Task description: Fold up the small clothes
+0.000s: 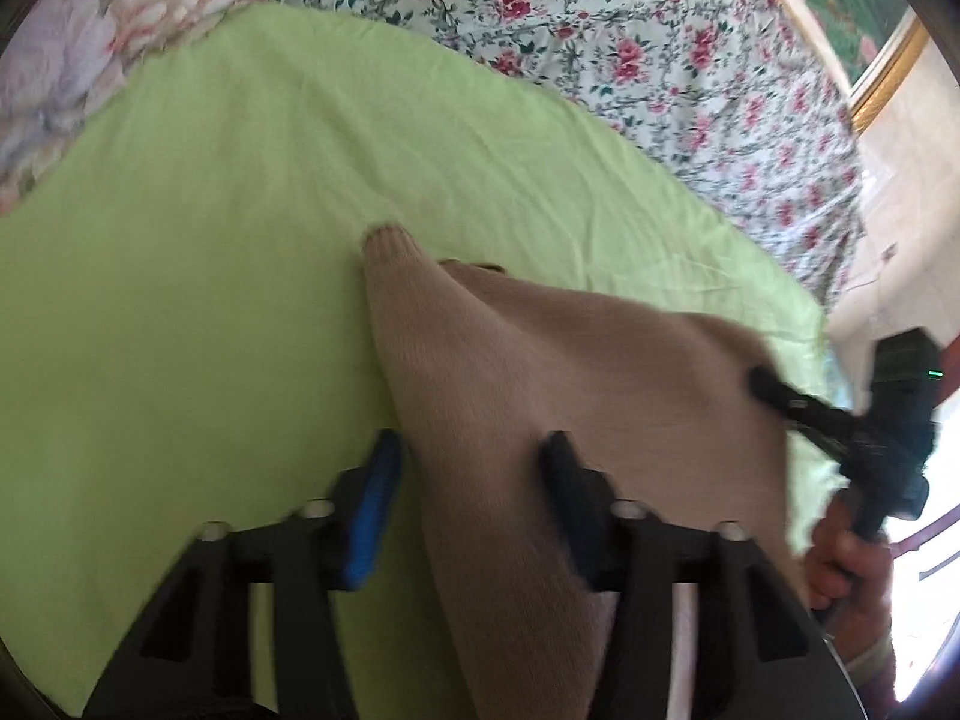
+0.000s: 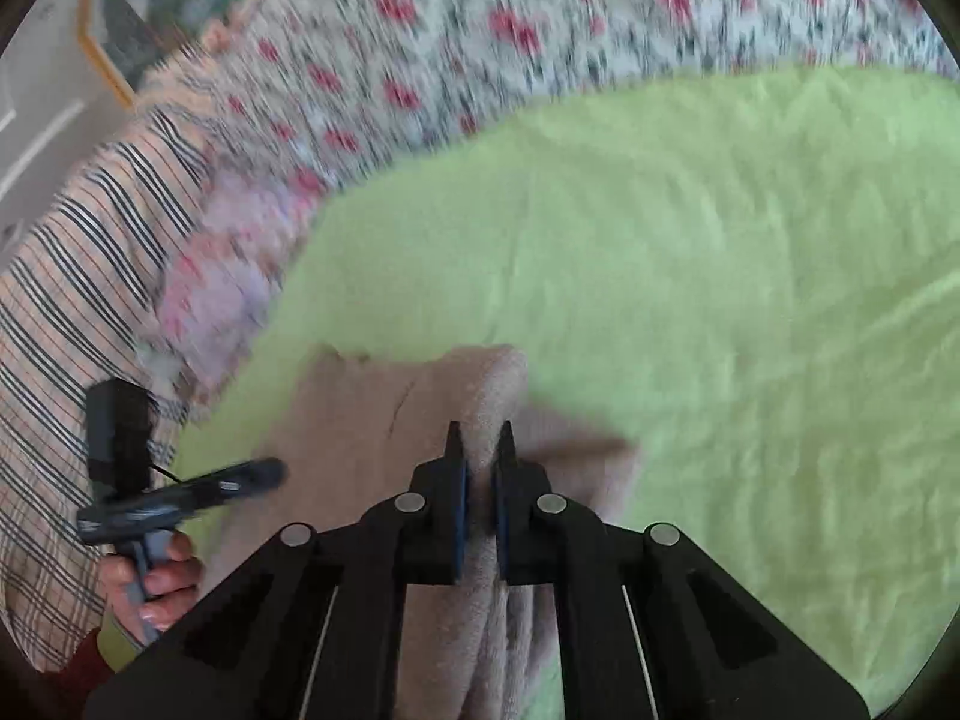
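A small beige knit garment (image 1: pixel 510 360) lies on a lime-green sheet (image 1: pixel 240 240), one narrow end pointing away from me. My left gripper (image 1: pixel 474 462) stands open over its near part; the cloth runs between the blue-padded finger (image 1: pixel 372 516) and the black finger (image 1: pixel 570 498), which do not pinch it. In the right wrist view my right gripper (image 2: pixel 480 438) is shut on a raised fold of the garment (image 2: pixel 360 408). The right gripper (image 1: pixel 774 390) also shows at the garment's right edge, and the left gripper (image 2: pixel 264 471) at its left edge.
Floral bedding (image 1: pixel 660 48) surrounds the green sheet (image 2: pixel 720 300) at the back and sides. A striped plaid cloth (image 2: pixel 72 300) lies at the left. A framed picture (image 1: pixel 864 18) leans on the wall. A person's hand (image 2: pixel 156 582) holds the left gripper's handle.
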`<state>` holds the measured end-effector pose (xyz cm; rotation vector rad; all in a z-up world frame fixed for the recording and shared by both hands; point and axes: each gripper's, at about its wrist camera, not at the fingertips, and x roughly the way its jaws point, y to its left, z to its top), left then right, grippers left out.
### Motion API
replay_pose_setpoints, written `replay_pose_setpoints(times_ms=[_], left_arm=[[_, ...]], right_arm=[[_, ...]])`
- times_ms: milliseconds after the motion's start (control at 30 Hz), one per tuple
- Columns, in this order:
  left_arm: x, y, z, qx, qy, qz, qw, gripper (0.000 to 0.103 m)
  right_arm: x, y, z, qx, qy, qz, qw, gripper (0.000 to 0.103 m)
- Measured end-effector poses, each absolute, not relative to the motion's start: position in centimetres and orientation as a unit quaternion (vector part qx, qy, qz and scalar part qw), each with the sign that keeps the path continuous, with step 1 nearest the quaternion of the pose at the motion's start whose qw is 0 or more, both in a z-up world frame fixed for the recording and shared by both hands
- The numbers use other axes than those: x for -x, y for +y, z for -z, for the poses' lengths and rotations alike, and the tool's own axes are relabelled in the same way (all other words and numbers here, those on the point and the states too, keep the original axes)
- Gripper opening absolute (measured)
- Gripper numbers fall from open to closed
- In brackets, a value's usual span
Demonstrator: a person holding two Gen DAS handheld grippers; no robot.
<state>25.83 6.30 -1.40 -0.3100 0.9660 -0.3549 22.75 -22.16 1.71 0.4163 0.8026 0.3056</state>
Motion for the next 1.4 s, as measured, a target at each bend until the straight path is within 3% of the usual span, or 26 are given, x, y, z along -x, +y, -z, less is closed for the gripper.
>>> replay_pose_setpoints(times_ms=[300,367,500,600,800,1167,1233,1300,1333,1367,1400], left_arm=[[-24.7,3.6,0.8,0.066,0.460,0.132,0.876,0.041],[-22.5,4.0,-0.5,0.057,0.446,0.130,0.884,0.042],[-16.3,5.4,-2.5,0.055,0.419,0.144,0.895,0.047],[-10.0,6.7,-2.7,0.063,0.399,0.154,0.902,0.056],[-0.7,7.5,-0.6,0.068,0.401,0.170,0.898,0.060],[0.8,3.7,1.4,0.028,0.391,0.132,0.911,0.060],[0.0,3.0,1.8,0.001,0.386,0.110,0.916,0.060],[-0.8,2.5,2.5,-0.029,0.386,0.079,0.918,0.050],[-1.0,2.4,2.8,-0.033,0.388,0.080,0.917,0.044],[-0.9,2.3,3.0,-0.035,0.388,0.085,0.917,0.039],[-0.8,2.2,3.0,-0.038,0.385,0.087,0.918,0.038]], right_arm=[[-22.9,-22.7,2.1,-0.201,0.438,-0.120,0.868,0.011],[-21.7,-23.1,1.4,-0.215,0.430,-0.118,0.869,0.017],[-16.8,-23.3,-0.8,-0.232,0.400,-0.134,0.876,0.017],[-12.0,-23.0,-1.6,-0.241,0.385,-0.154,0.877,0.020],[-4.6,-21.7,-0.4,-0.237,0.385,-0.191,0.871,0.036],[-3.2,-20.3,1.6,-0.218,0.397,-0.194,0.870,0.038],[-3.6,-19.8,1.8,-0.209,0.398,-0.196,0.872,0.038],[-4.1,-19.5,2.4,-0.208,0.403,-0.206,0.867,0.037],[-4.5,-19.3,2.8,-0.211,0.410,-0.209,0.862,0.019],[-4.7,-19.3,3.0,-0.210,0.416,-0.208,0.860,0.010],[-4.8,-19.3,2.9,-0.209,0.417,-0.209,0.860,0.008]])
